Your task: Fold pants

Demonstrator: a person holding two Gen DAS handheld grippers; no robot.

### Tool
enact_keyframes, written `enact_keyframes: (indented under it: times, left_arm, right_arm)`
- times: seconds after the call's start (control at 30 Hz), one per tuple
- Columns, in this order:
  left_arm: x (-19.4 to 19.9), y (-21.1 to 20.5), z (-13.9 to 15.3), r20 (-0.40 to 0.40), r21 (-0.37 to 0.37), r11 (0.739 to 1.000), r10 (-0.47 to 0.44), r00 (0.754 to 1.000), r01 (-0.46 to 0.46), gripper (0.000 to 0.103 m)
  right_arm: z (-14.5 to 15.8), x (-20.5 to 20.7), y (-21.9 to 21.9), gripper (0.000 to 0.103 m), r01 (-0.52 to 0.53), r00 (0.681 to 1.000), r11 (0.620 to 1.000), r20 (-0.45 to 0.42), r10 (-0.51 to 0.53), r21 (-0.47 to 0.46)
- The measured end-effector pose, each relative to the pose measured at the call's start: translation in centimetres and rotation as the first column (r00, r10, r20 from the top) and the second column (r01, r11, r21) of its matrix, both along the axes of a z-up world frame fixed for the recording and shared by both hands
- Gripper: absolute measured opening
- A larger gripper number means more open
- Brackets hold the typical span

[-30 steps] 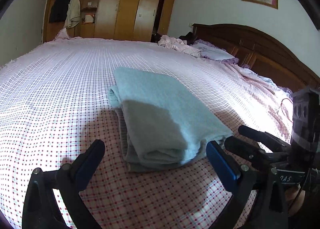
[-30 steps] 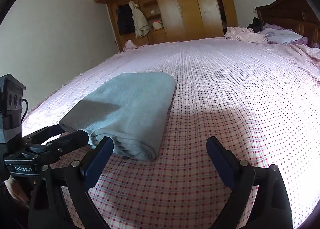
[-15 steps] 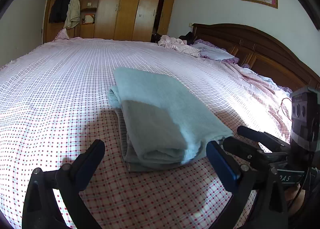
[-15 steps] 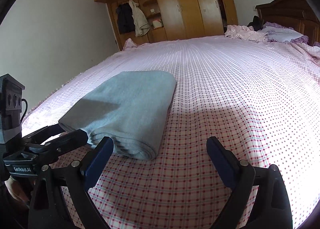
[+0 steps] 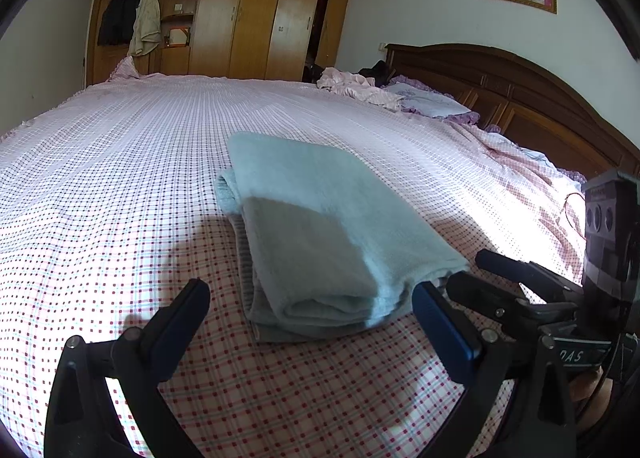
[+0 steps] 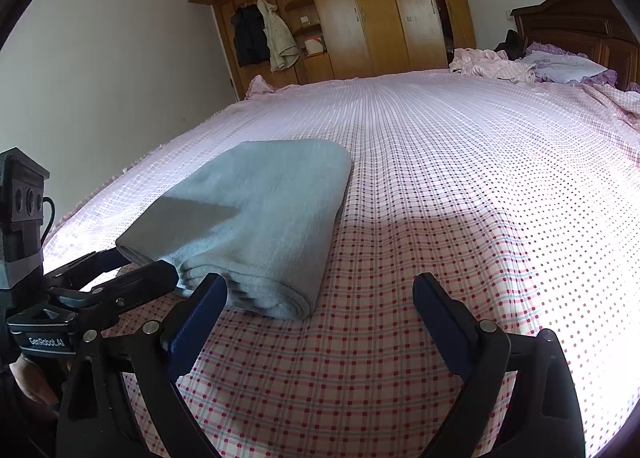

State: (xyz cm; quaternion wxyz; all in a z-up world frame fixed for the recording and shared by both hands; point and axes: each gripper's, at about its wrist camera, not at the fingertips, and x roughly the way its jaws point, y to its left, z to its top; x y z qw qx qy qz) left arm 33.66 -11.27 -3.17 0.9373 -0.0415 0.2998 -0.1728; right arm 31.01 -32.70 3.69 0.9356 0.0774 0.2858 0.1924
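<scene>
The light blue pants (image 5: 320, 234) lie folded into a compact rectangle on the pink checked bedspread (image 5: 120, 185). My left gripper (image 5: 312, 318) is open just in front of the bundle's near end, holding nothing. In the right wrist view the same pants (image 6: 256, 217) sit left of centre, and my right gripper (image 6: 320, 310) is open over bare bedspread beside the bundle's near right corner. Each gripper shows at the edge of the other's view: the right gripper (image 5: 480, 274) at the right, the left gripper (image 6: 132, 270) at the left, both low by the pants.
A dark wooden headboard (image 5: 520, 97) runs along the right side. Crumpled pink bedding (image 5: 356, 85) and a purple pillow (image 5: 428, 101) lie at the far end. A wooden wardrobe (image 5: 248, 9) with hanging coats stands behind the bed. A hand (image 6: 32, 382) grips the left tool.
Almost nothing has moved. Both grippers stay open by the near end of the folded pants, with only a slight drift of the views.
</scene>
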Motion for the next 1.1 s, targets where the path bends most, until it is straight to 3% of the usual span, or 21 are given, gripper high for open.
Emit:
enact_keyframes:
  times: [1.1]
  left_arm:
    - [0.05, 0.15, 0.11, -0.004, 0.003, 1.0, 0.004, 1.0, -0.004, 0.103]
  right_arm:
    - [-0.82, -0.24, 0.37, 0.09, 0.001, 1.0, 1.0, -0.004, -0.001, 0.012]
